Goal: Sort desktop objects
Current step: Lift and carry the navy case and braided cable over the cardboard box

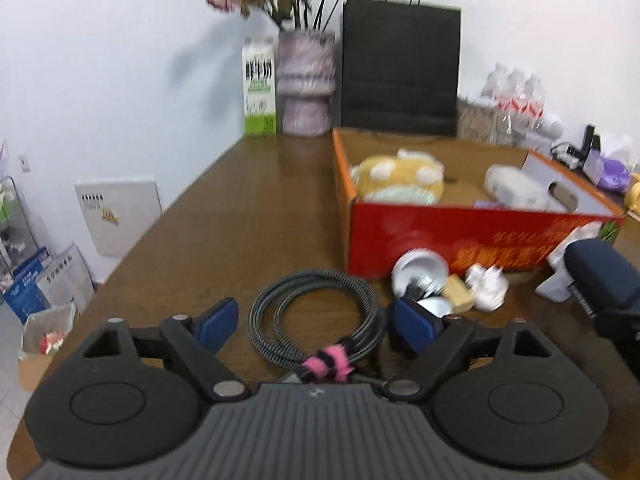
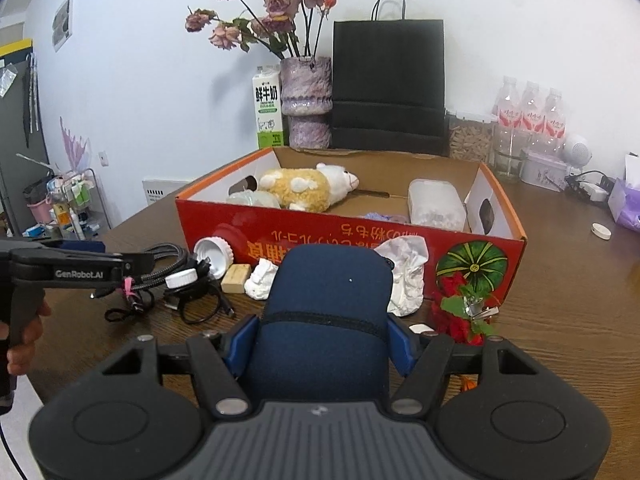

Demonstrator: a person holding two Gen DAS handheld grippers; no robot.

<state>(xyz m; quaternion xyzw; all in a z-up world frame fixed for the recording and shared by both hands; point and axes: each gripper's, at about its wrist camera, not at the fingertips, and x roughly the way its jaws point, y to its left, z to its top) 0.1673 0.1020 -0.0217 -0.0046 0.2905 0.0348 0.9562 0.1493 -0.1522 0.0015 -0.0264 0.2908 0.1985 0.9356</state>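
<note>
Left wrist view: left gripper (image 1: 312, 322) is spread wide, nothing clamped; a coiled braided cable (image 1: 316, 312) with a pink tie lies between the pads on the brown wood-grain table (image 1: 240, 216). Bare tabletop is seen toward the left edge. Right gripper (image 2: 320, 344) is closed on a dark blue fabric pouch (image 2: 328, 304), rounded, zip-seamed. Beyond, a white jar lid (image 2: 214, 250), tan block (image 2: 236, 278) and crumpled tissue (image 2: 404, 276) sit against the red cardboard box (image 2: 352, 240), open-topped, with a plush toy (image 2: 308, 190) inside.
</note>
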